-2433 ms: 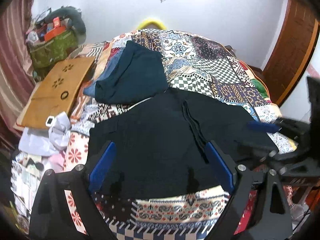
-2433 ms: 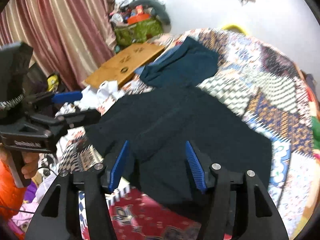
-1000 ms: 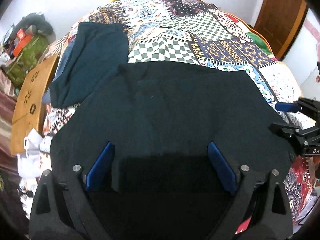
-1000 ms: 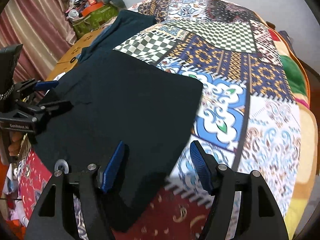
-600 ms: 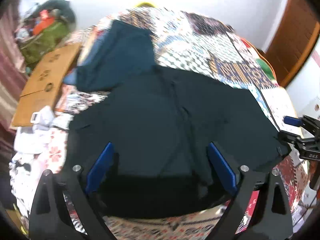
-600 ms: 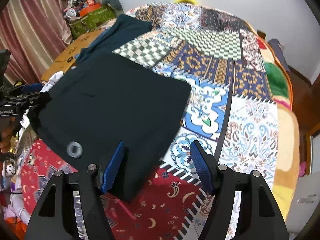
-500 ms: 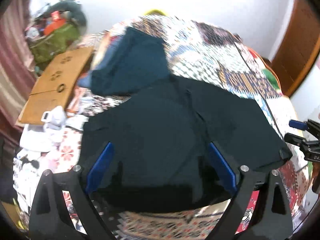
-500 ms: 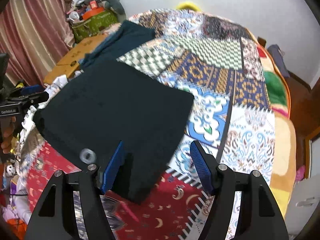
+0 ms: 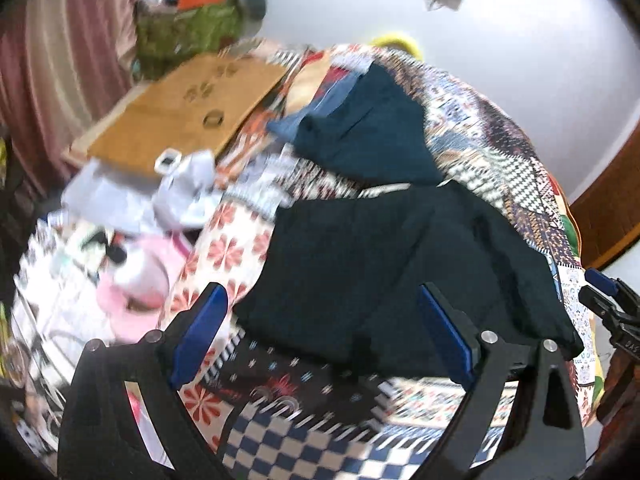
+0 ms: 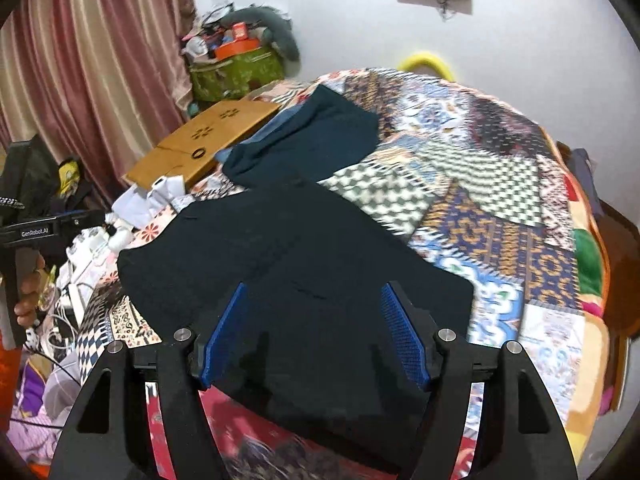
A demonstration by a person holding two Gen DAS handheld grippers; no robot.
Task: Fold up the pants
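Note:
Black pants (image 9: pixel 404 276) lie folded in a flat block on the patchwork bedspread (image 9: pixel 516 176), near the bed's front edge; they also show in the right wrist view (image 10: pixel 296 276). My left gripper (image 9: pixel 324 336) is open and empty, hovering just before the pants' near left edge. My right gripper (image 10: pixel 314 332) is open and empty, above the pants' near edge. Each gripper shows at the edge of the other's view: the right gripper (image 9: pixel 612 304), the left gripper (image 10: pixel 44 232).
A folded dark teal garment (image 9: pixel 372 136) lies on the bed beyond the pants. A wooden lap table (image 9: pixel 180 108) and loose white and pink clothes (image 9: pixel 132 264) lie left of the bed. Curtain (image 10: pixel 80 60) and a cluttered green bag (image 10: pixel 236 68) stand at the back left.
Both grippers have pulled back and tilted up from the pants. The left view has swung leftward, showing more of the clutter beside the bed. The pants lie still on the bed.

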